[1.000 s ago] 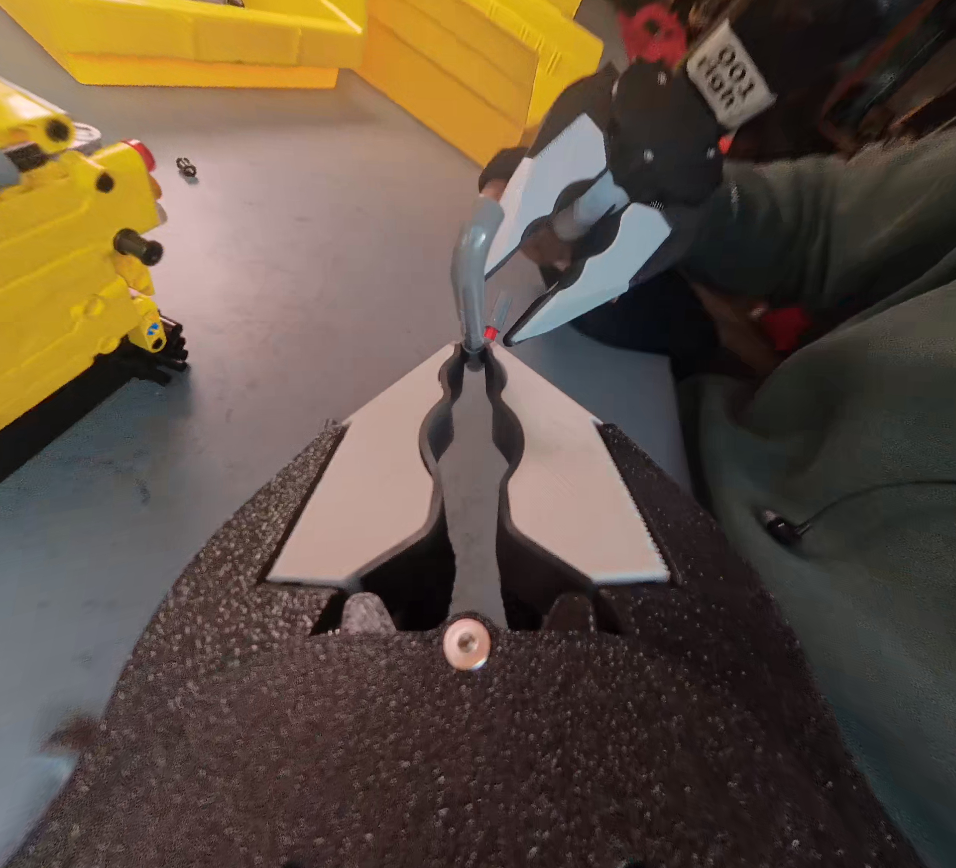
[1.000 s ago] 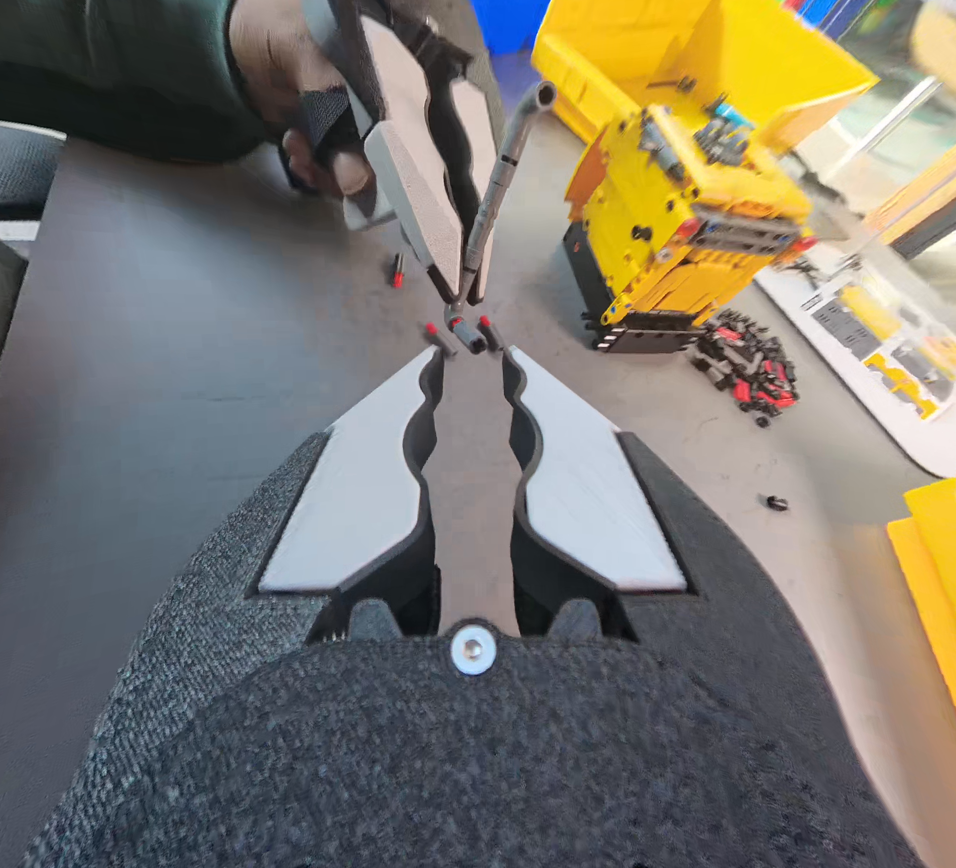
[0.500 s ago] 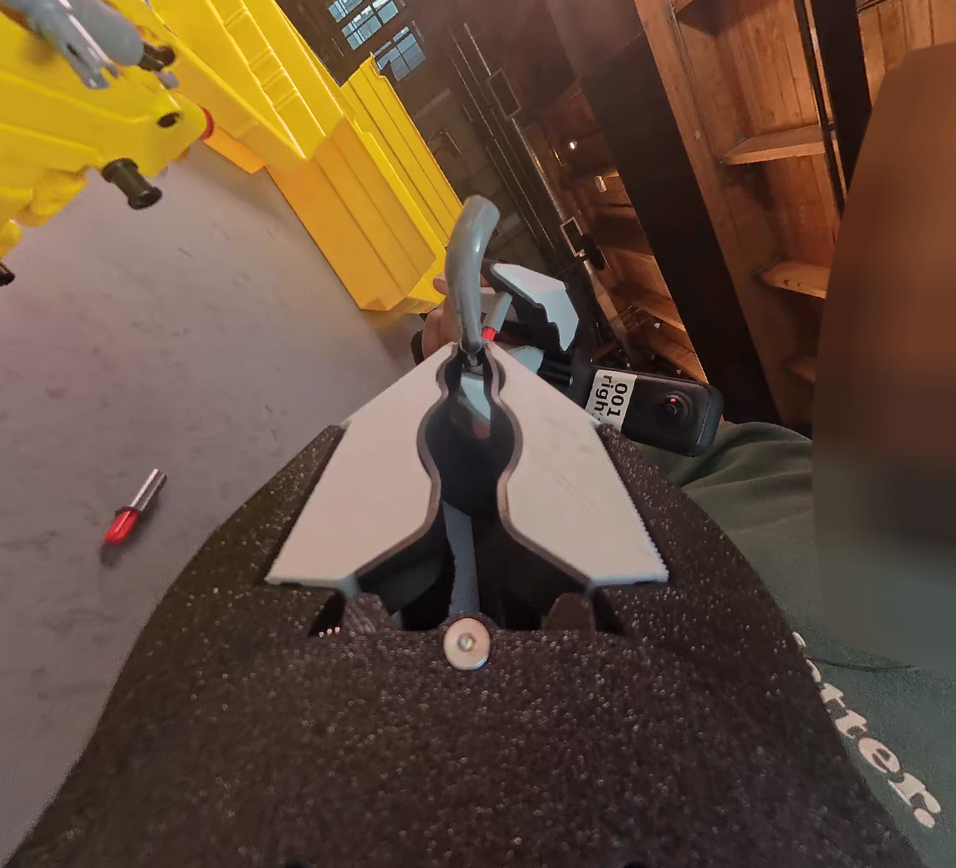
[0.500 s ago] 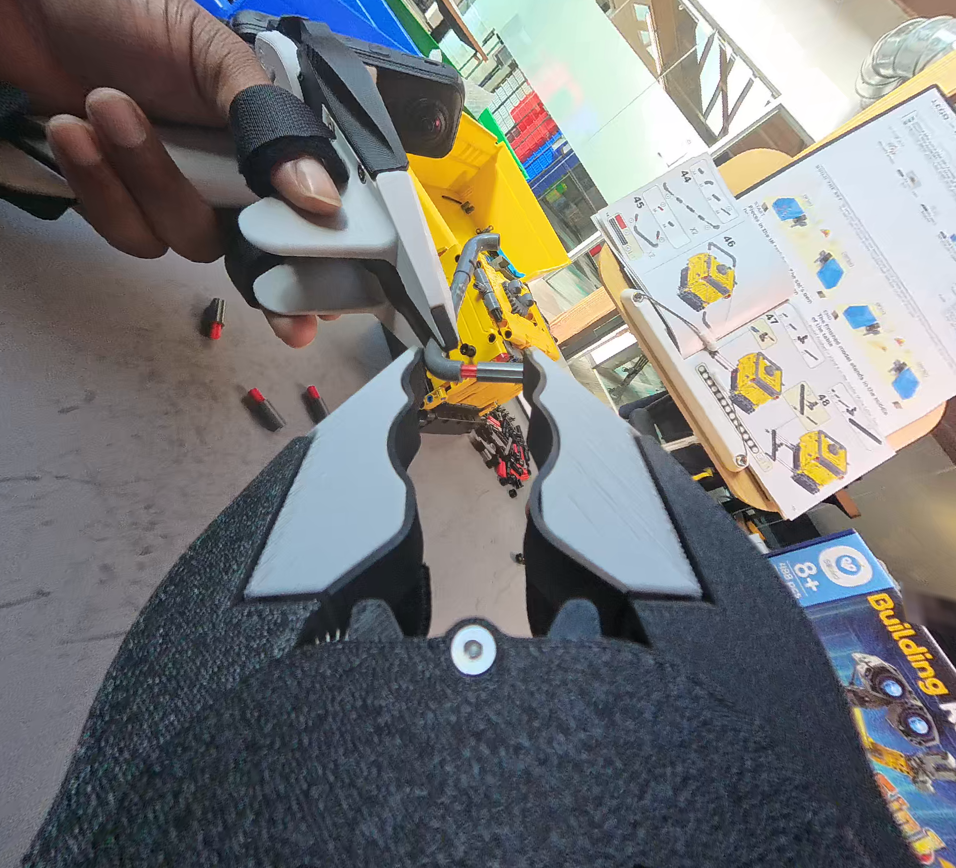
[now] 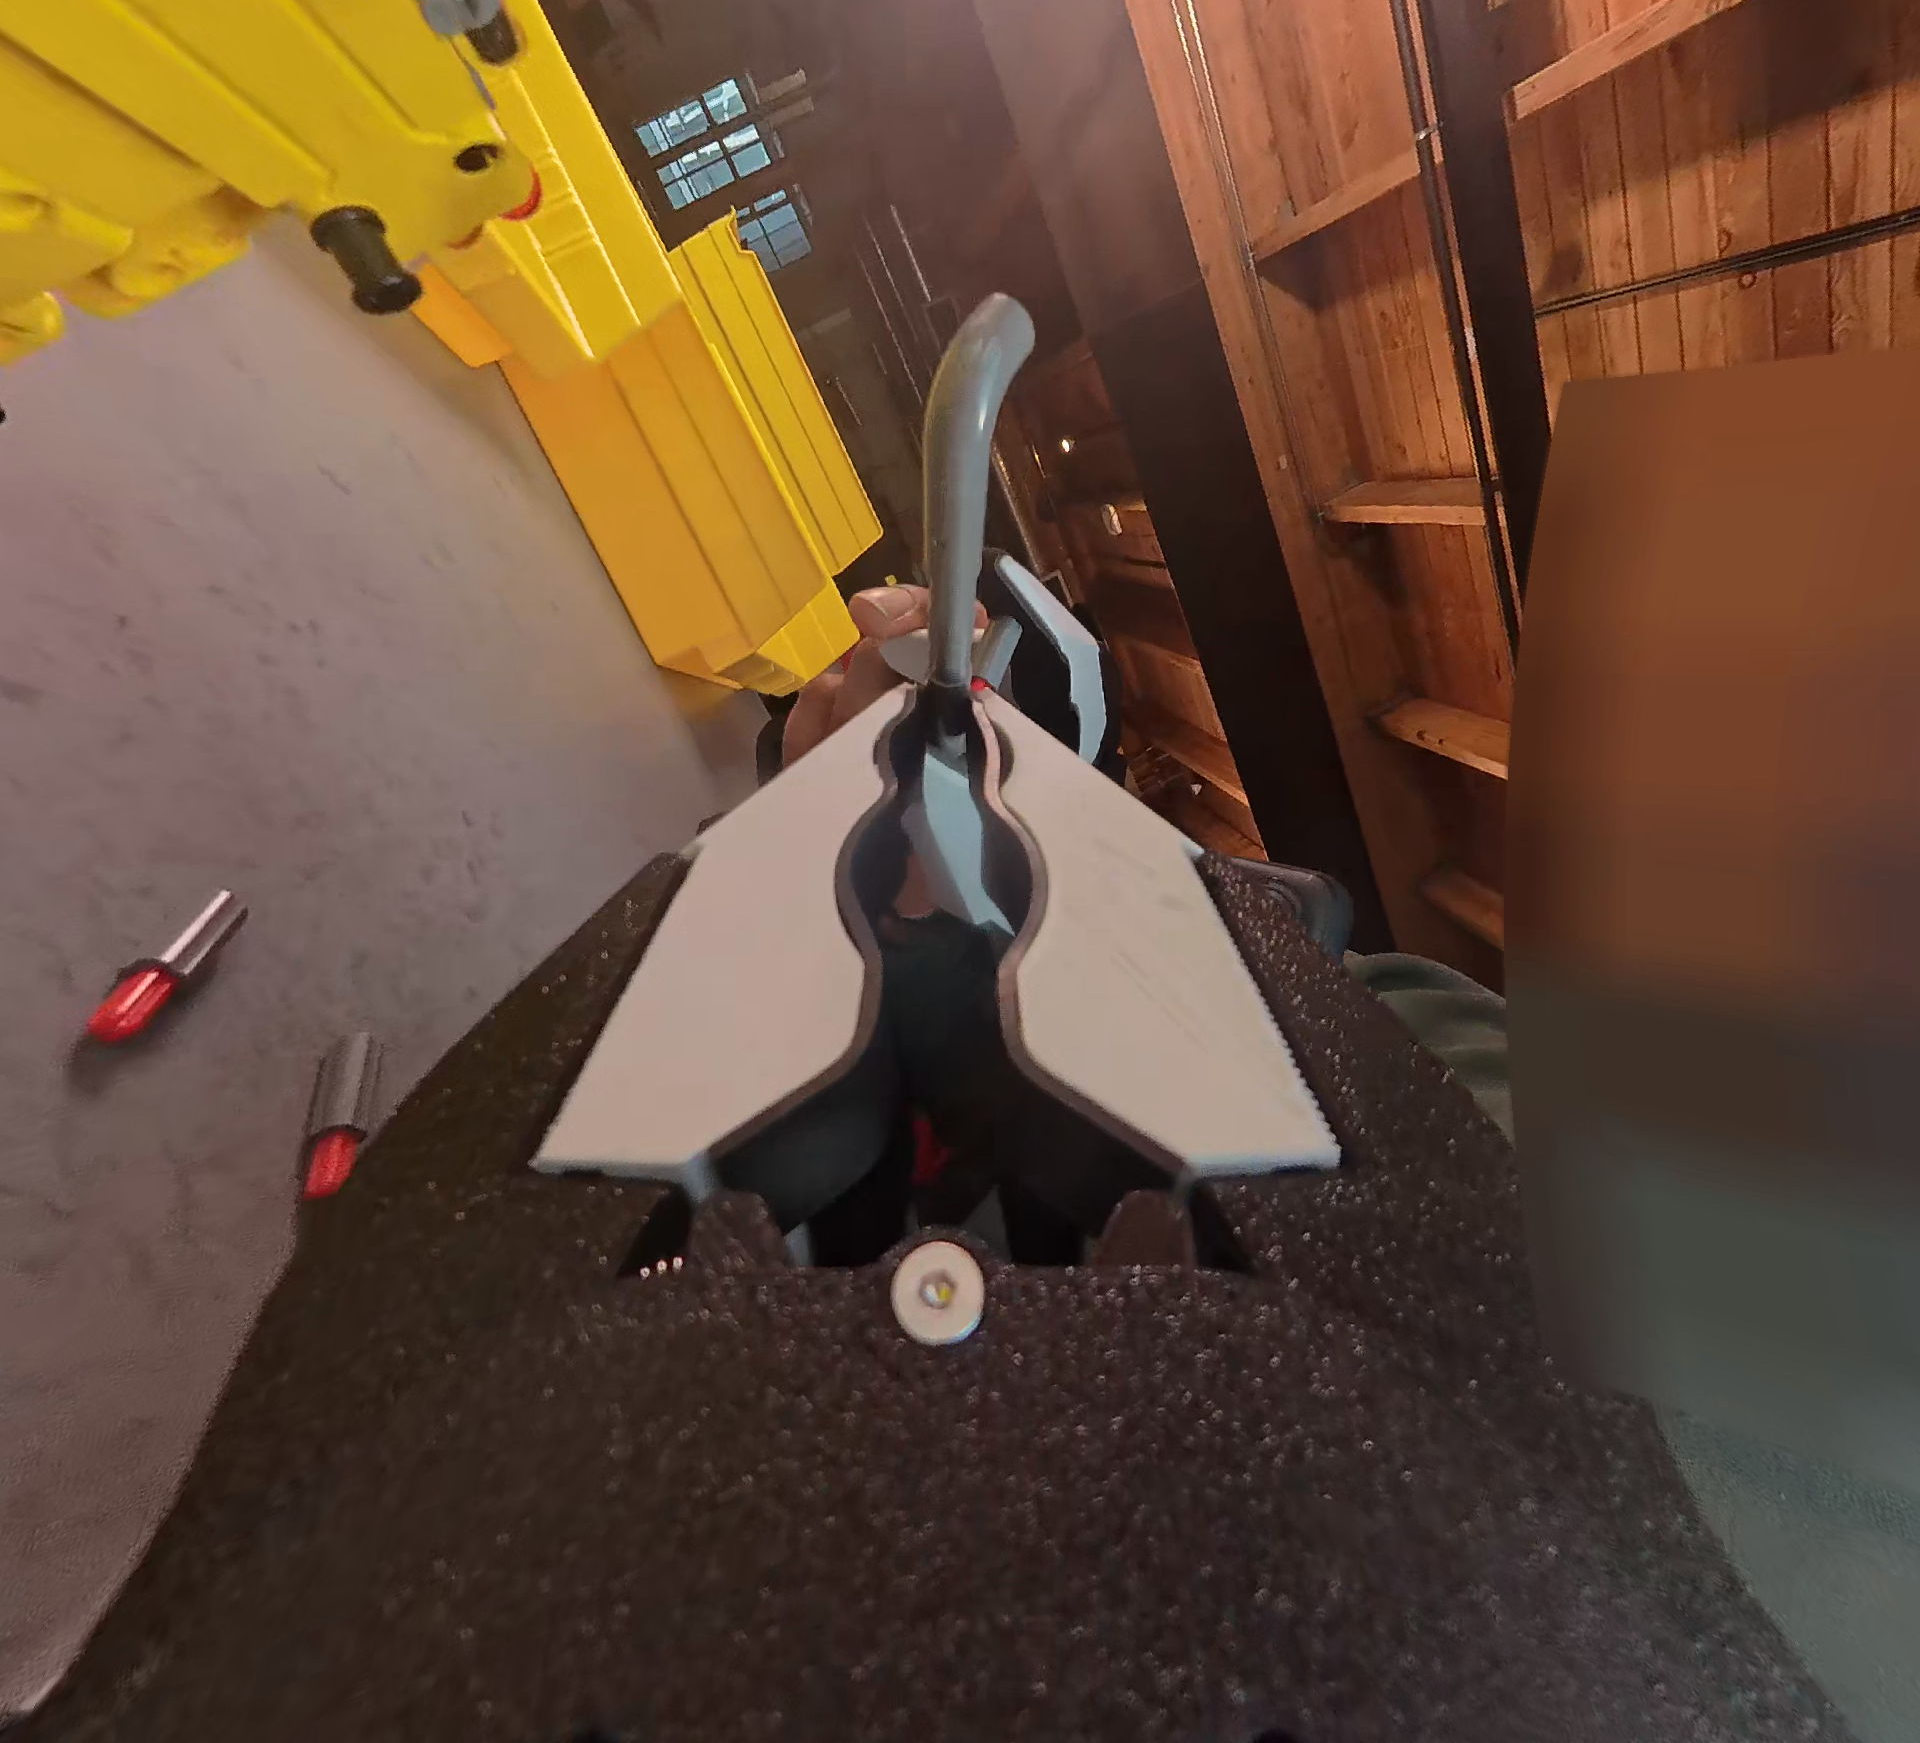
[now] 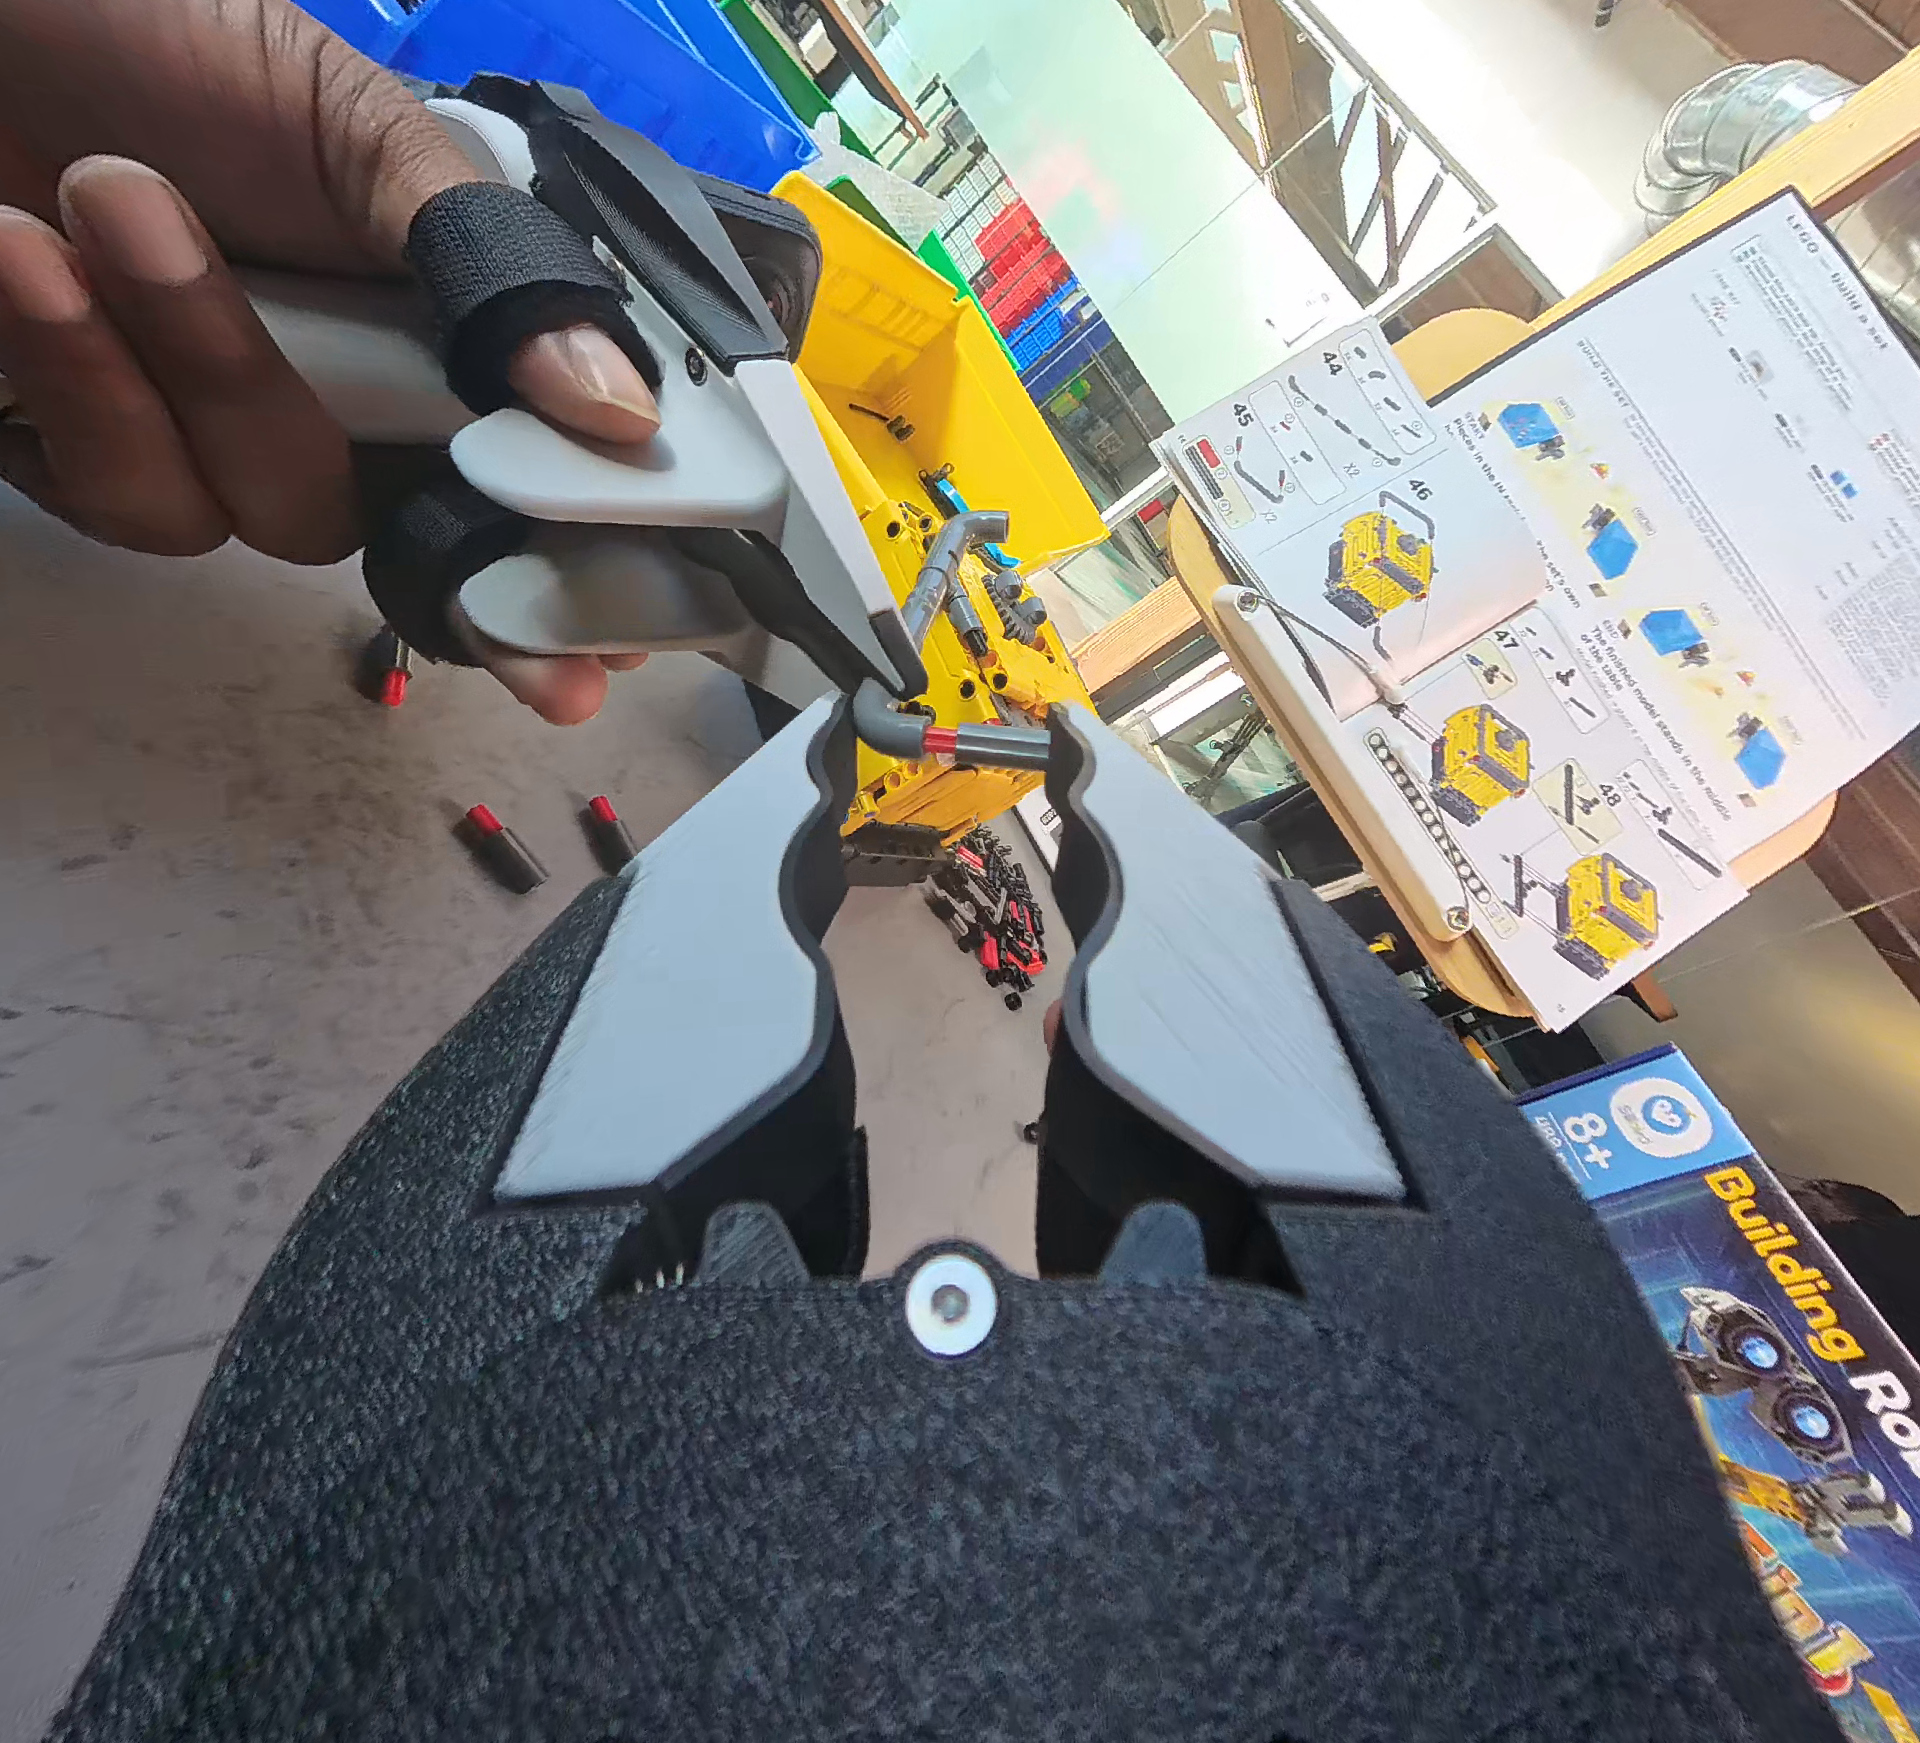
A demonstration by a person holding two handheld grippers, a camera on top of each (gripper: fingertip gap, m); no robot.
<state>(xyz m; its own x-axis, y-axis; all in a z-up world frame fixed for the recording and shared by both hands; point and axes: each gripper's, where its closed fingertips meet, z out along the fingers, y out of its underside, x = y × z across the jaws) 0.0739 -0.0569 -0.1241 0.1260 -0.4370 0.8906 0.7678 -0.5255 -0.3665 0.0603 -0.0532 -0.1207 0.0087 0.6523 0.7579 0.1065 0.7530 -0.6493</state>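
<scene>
A blurred brown patch covers the 3 o'clock side of the left wrist view, and the yellow brick model sits half hidden behind the grippers. The grey table carries loose red-tipped pins, with wooden shelving beyond and an instruction booklet at 2 o'clock. The left gripper is clamped on a bent grey tube at 12 o'clock. The right gripper stands apart, a red-and-grey pin spanning its tips; whether it grips cannot be told
</scene>
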